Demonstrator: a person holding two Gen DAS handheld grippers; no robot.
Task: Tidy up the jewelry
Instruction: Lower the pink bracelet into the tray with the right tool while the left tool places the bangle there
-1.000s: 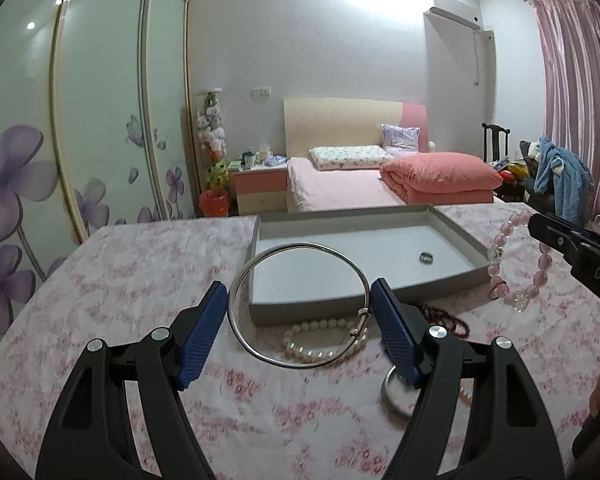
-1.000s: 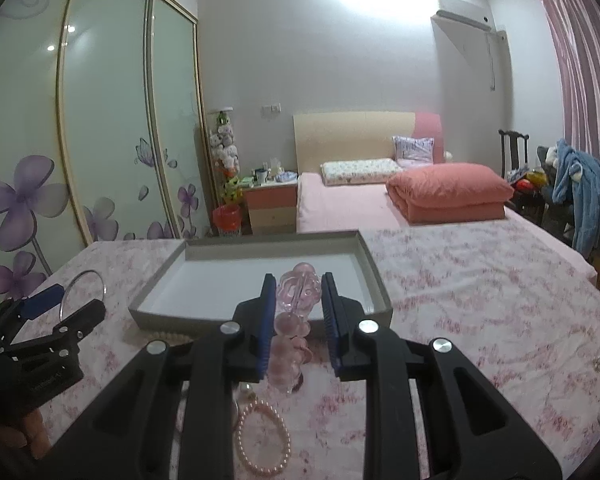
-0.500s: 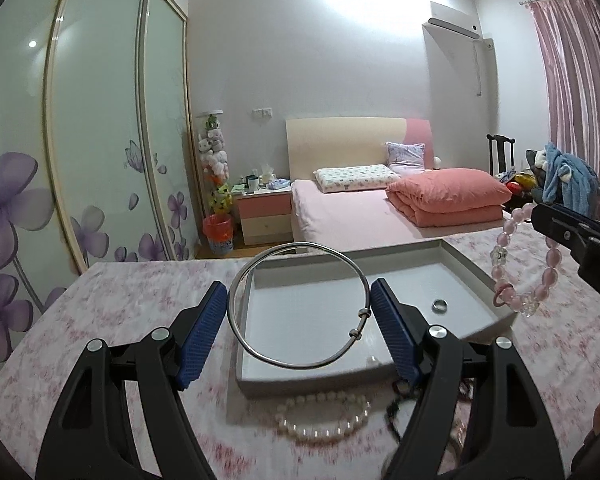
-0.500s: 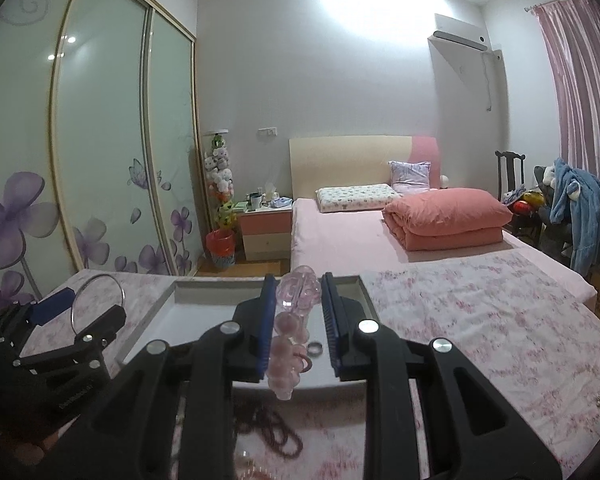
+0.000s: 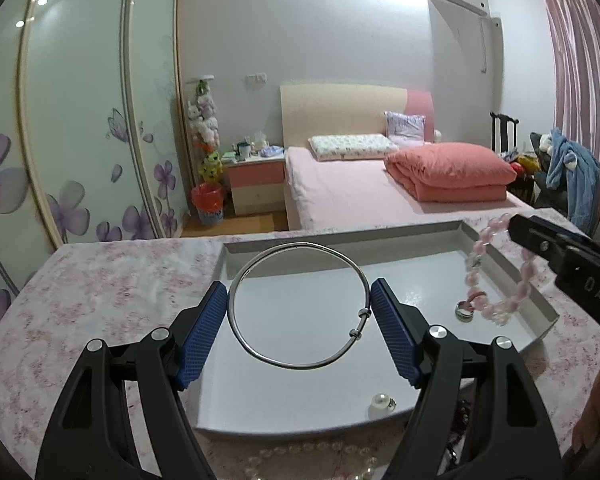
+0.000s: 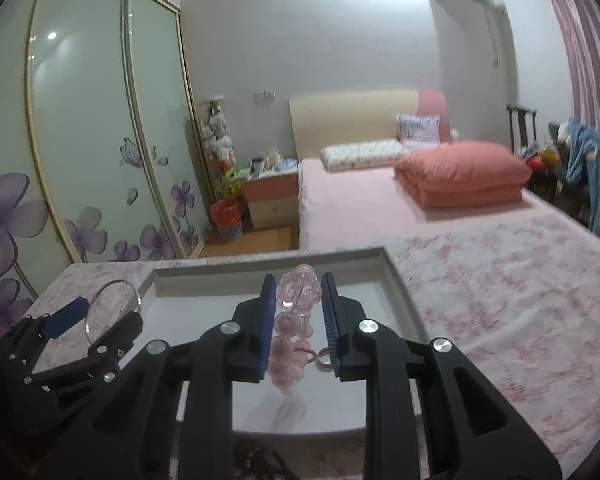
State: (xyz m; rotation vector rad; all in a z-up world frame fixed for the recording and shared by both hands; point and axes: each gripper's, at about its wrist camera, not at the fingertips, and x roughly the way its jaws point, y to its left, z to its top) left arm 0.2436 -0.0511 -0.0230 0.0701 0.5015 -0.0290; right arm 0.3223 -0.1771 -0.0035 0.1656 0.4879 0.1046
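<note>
My left gripper [image 5: 299,296] is shut on a silver bangle [image 5: 358,274], its blue pads pressing the ring's two sides, and holds it above the grey tray [image 5: 538,292]. My right gripper [image 6: 299,286] is shut on a pink bead bracelet [image 6: 286,350], which hangs over the tray [image 6: 392,272]; the left wrist view shows this bracelet [image 5: 476,258] dangling at the tray's right side. A small ring [image 5: 463,314] and a pearl earring [image 5: 380,401] lie in the tray.
A pearl bracelet [image 5: 312,450] and dark beads [image 5: 462,412] lie on the floral tablecloth [image 5: 100,280] in front of the tray. Beyond the table stand a bed [image 5: 380,192], a nightstand [image 5: 256,184] and sliding wardrobe doors [image 5: 80,120].
Both grippers have moved forward over the tray with their jewelry; the tray now lies under them and the pearl bracelet has slipped to the bottom edge of the left wrist view.
</note>
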